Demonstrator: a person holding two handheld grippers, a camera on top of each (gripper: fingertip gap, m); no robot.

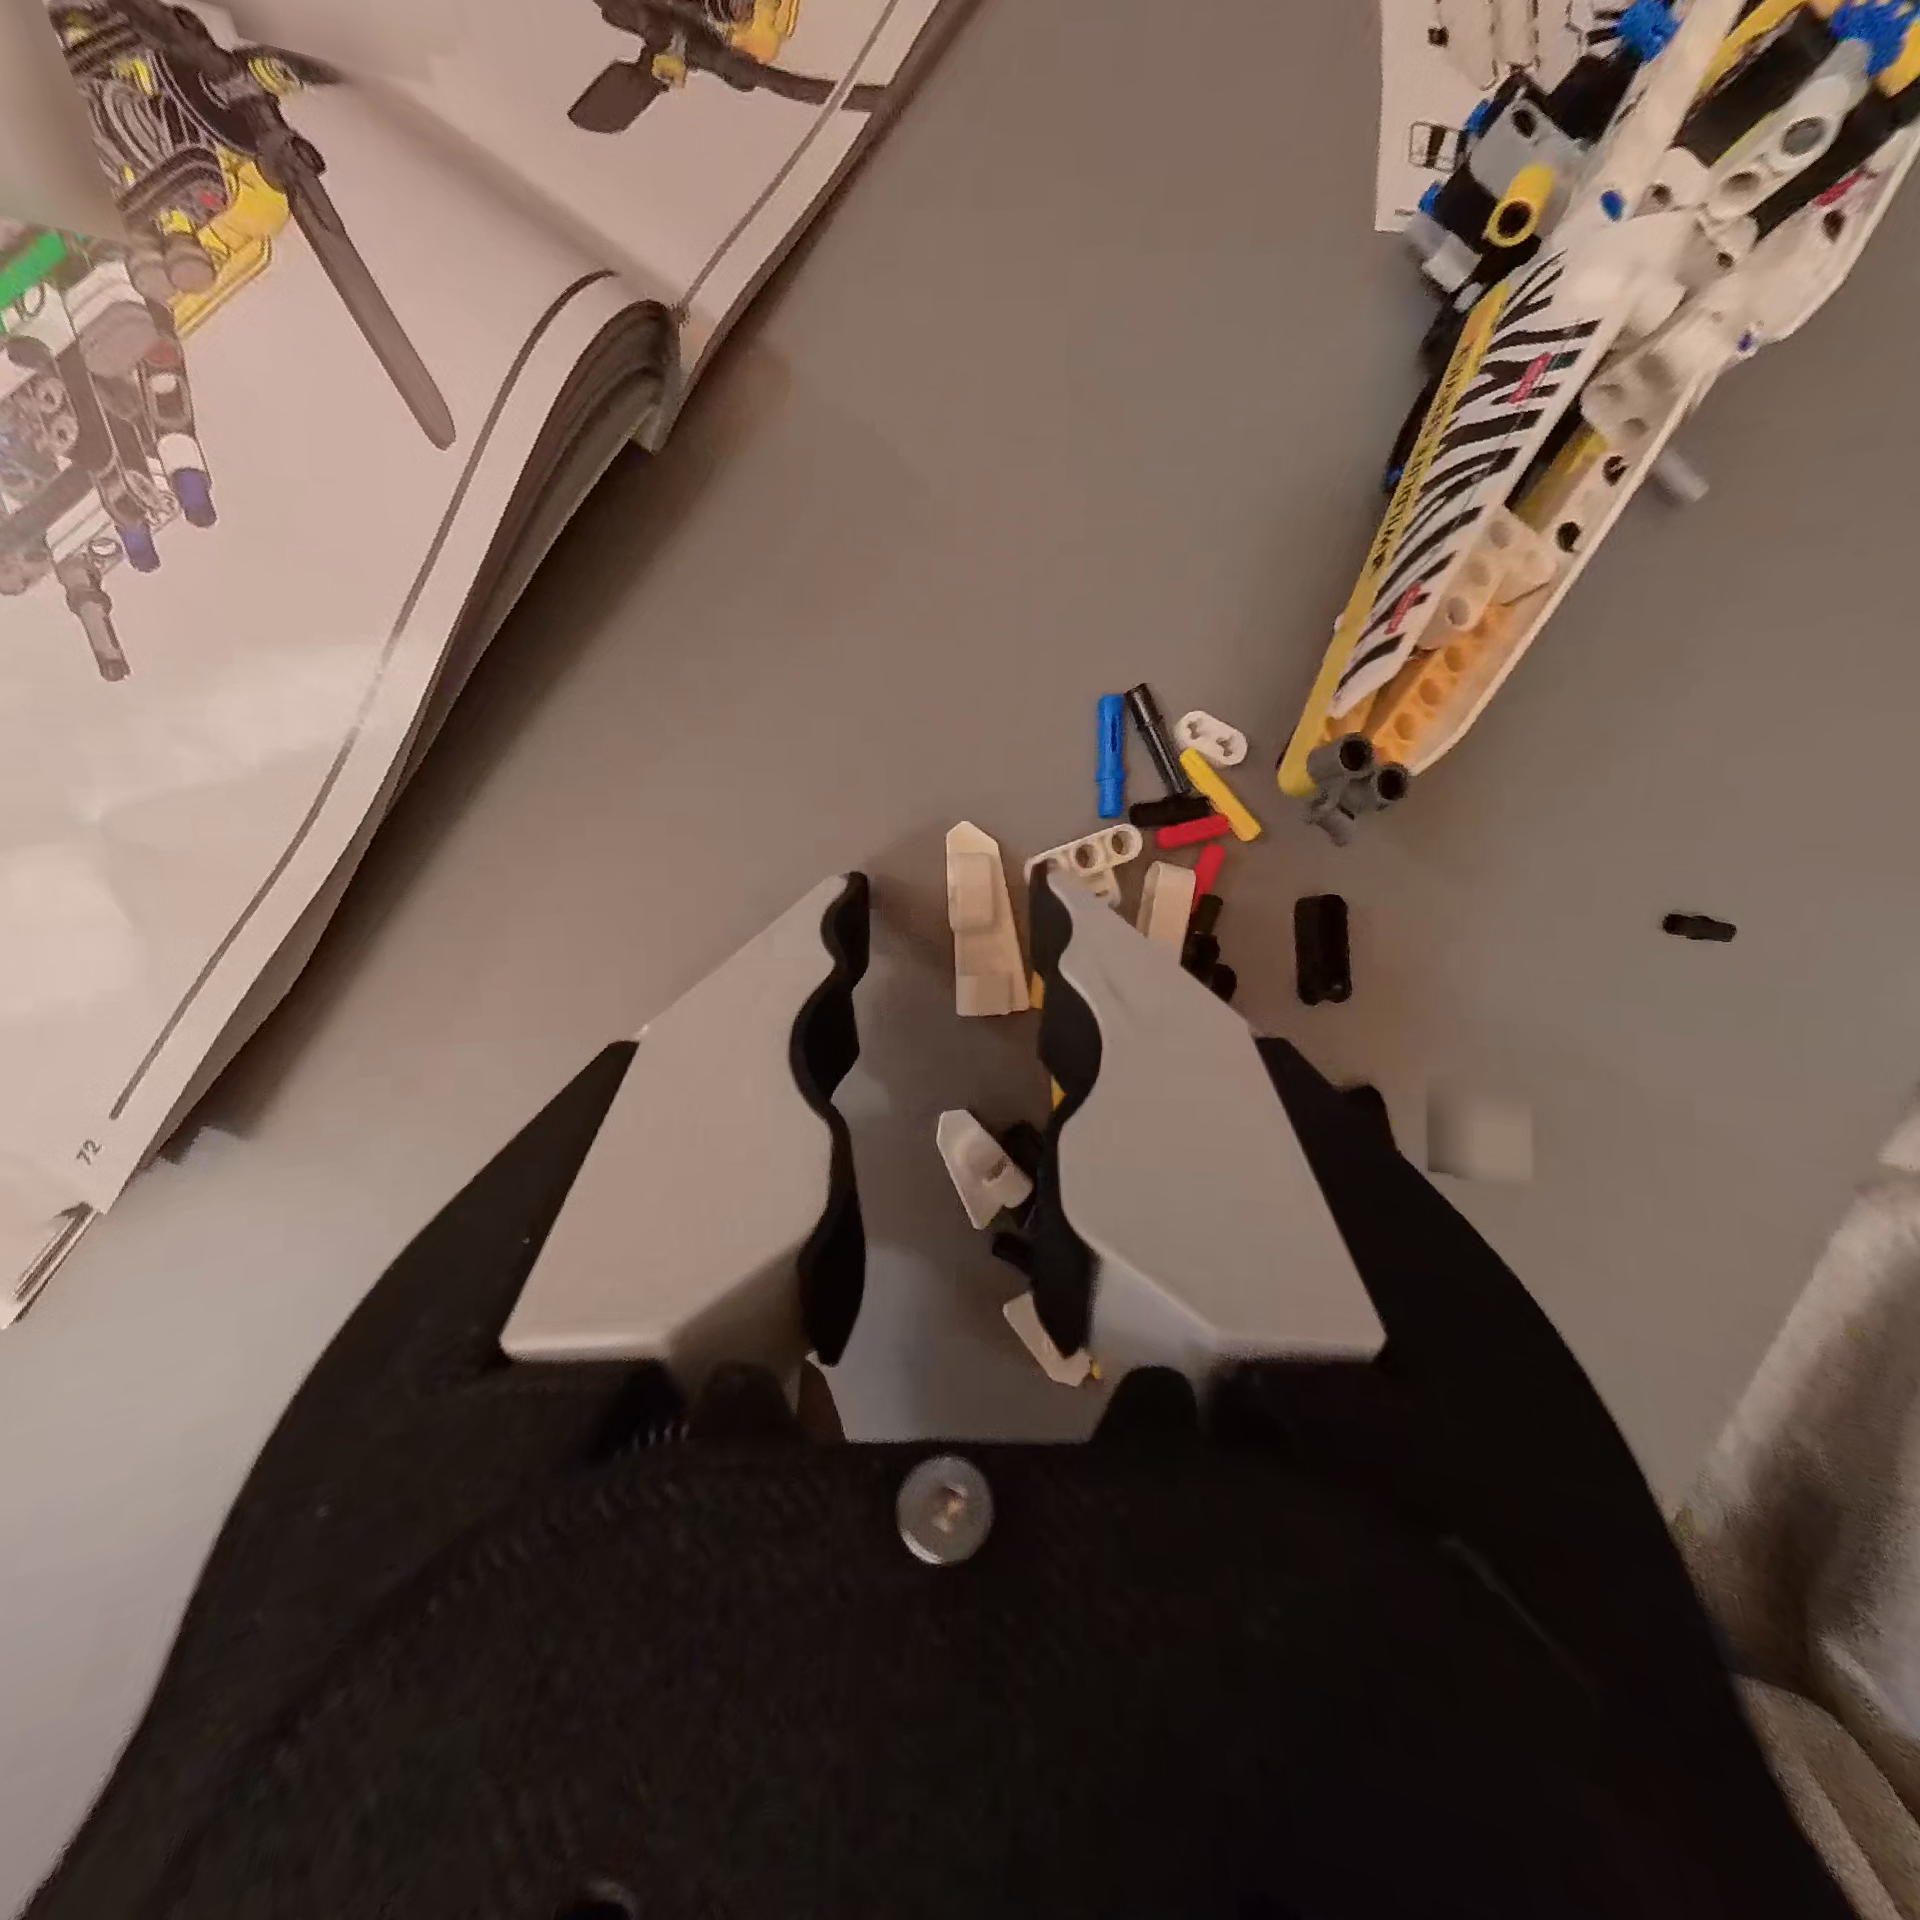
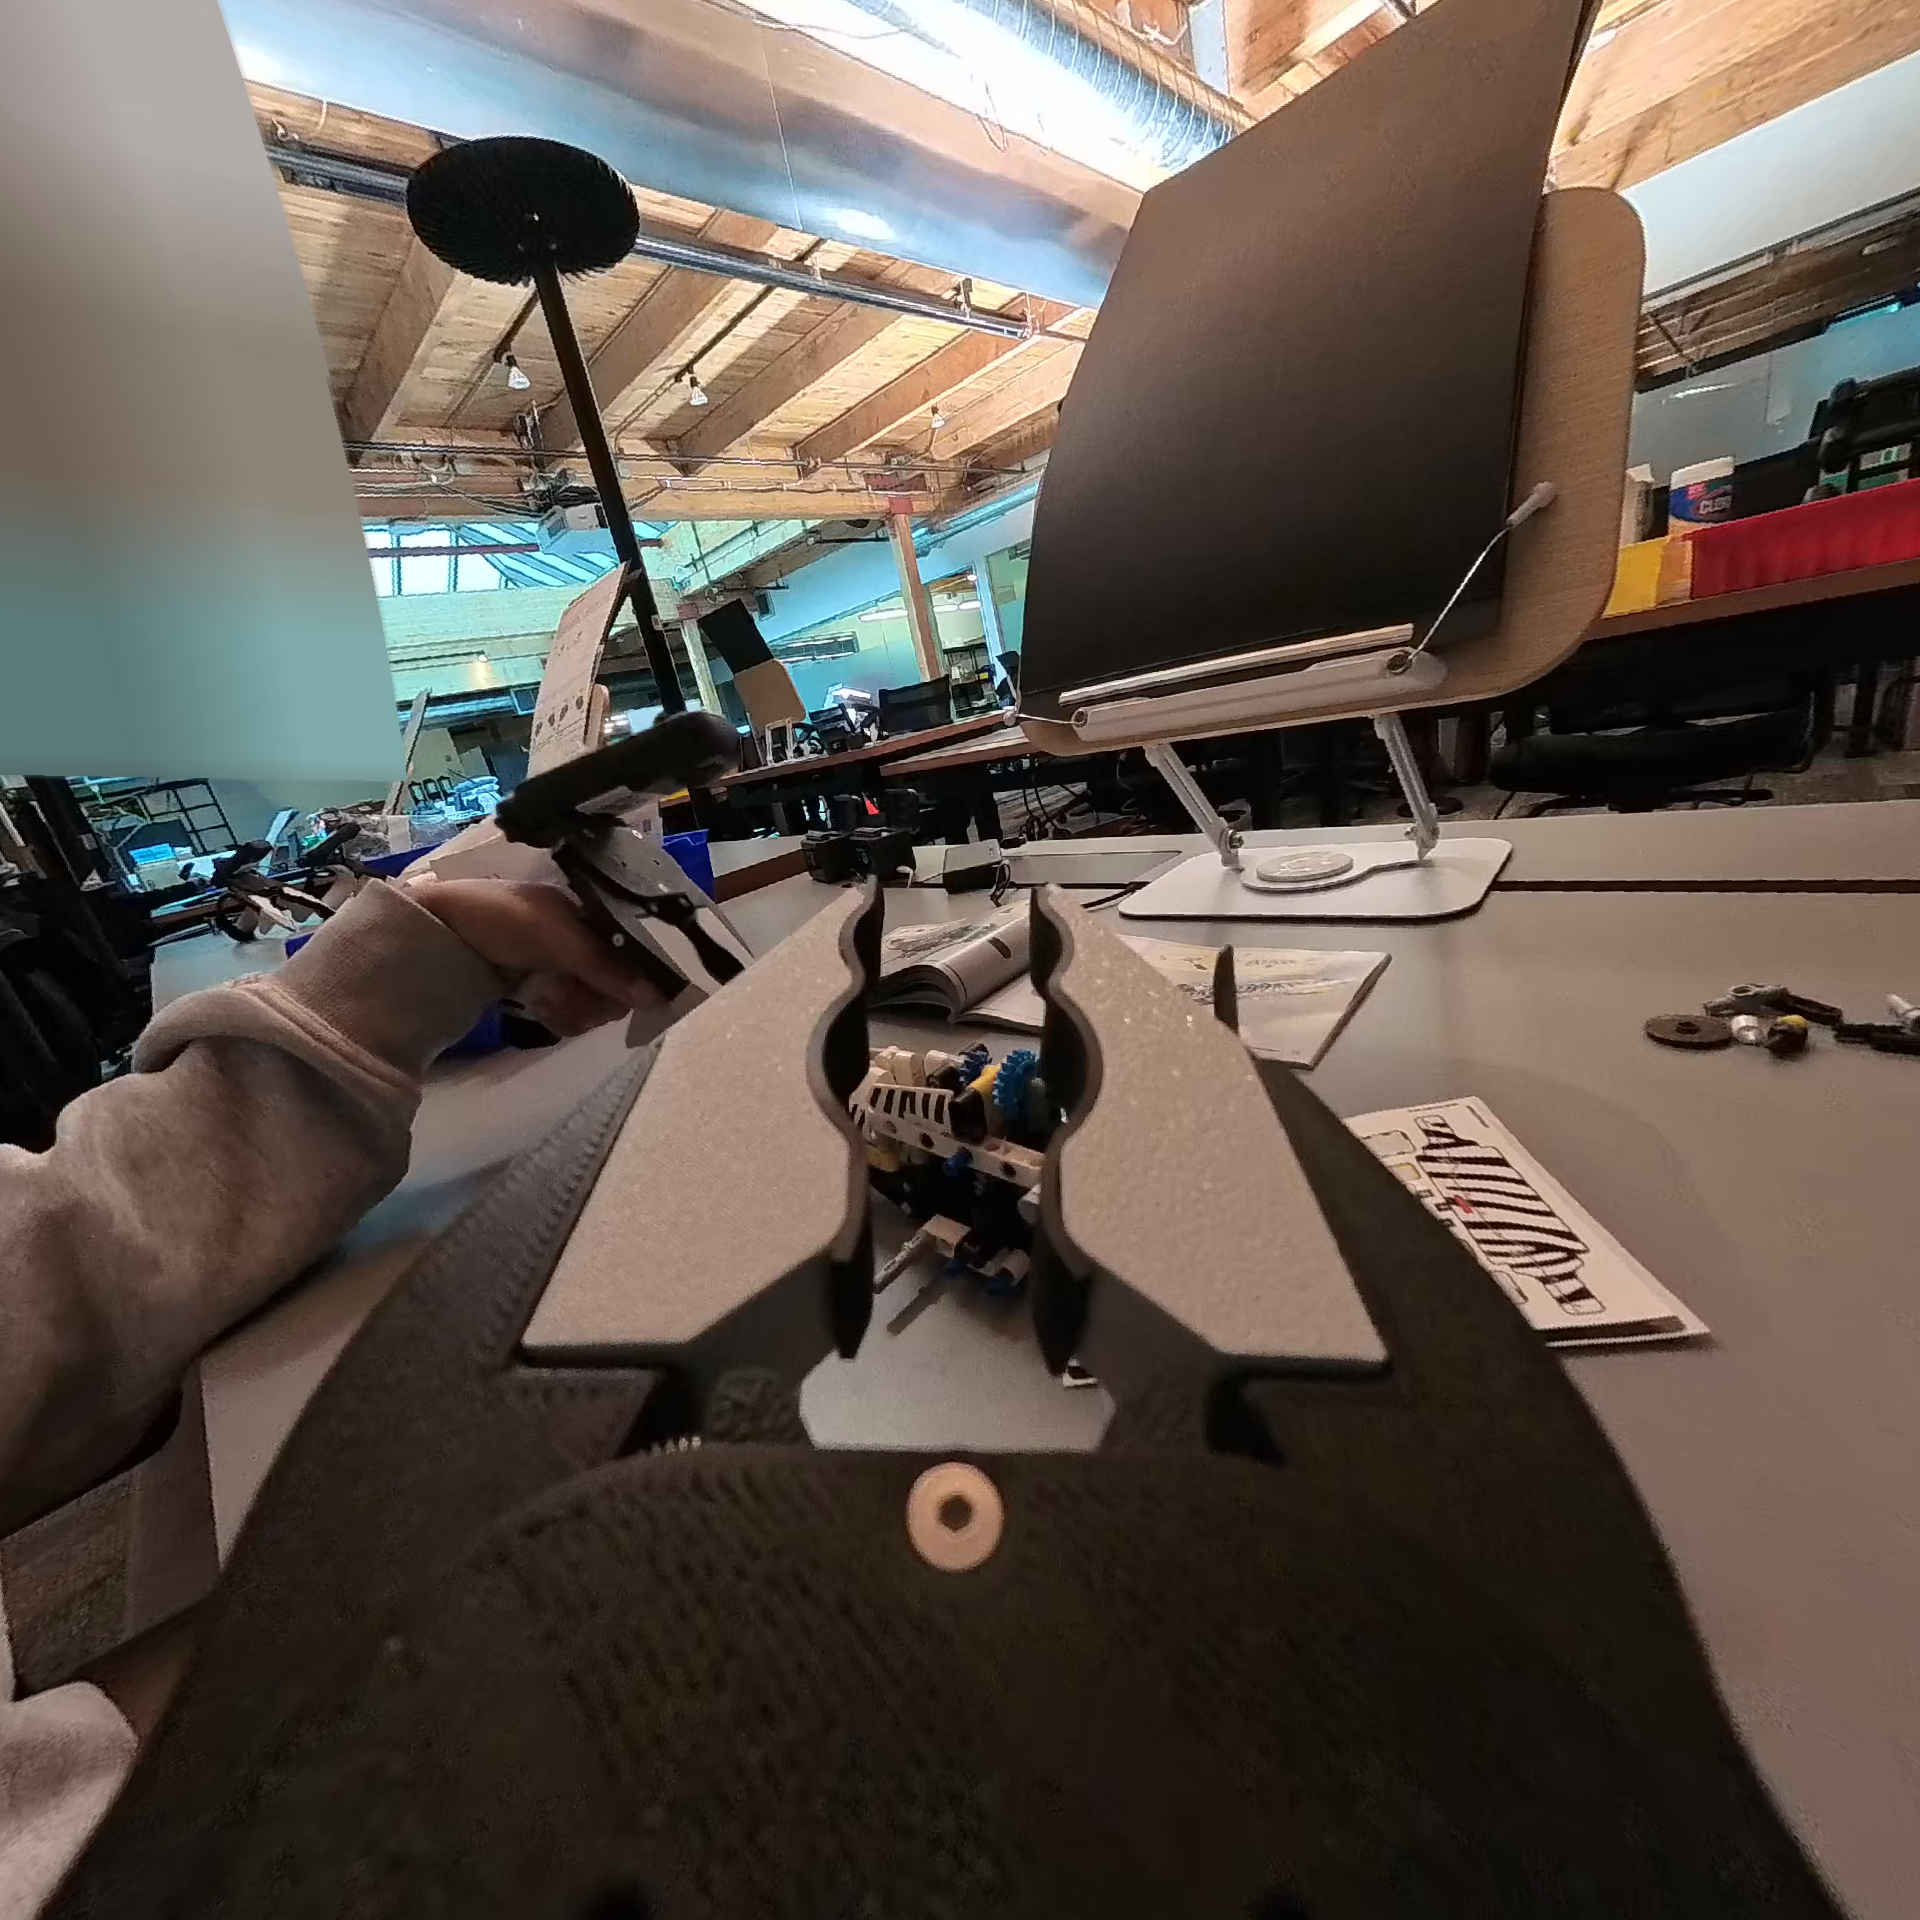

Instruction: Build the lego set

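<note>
left gripper (image 1: 951, 904) is hovering over the grey tabletop (image 1: 1039, 416) with its fingers spread and nothing pinched. a white wedge piece (image 1: 982, 925) is lying just past and between the fingertips; a second small white piece (image 1: 977, 1169) is showing in the gap below. the loose pile of pins and beams (image 1: 1174, 790) is sitting just beyond the right-hand finger, blue, black, yellow and red. the half-built model (image 1: 1558, 364), white with zebra-striped panel, is lying farther ahead to the right of the fingers; the open instruction booklet (image 1: 364, 416) is lying ahead to the left. right gripper (image 2: 951, 925) is also standing spread, holding nothing, with the model (image 2: 956, 1132) framed in the gap between its fingers. judgement: loose parts are looking light, rigid, smooth plastic, likely to skate or flip if nipped at a tapered end, so taking the wedge across its flat long sides seems best. the model is looking stiff but pop-apart; gripping the solid beam body, not the gears or striped panel, seems safer.
</note>
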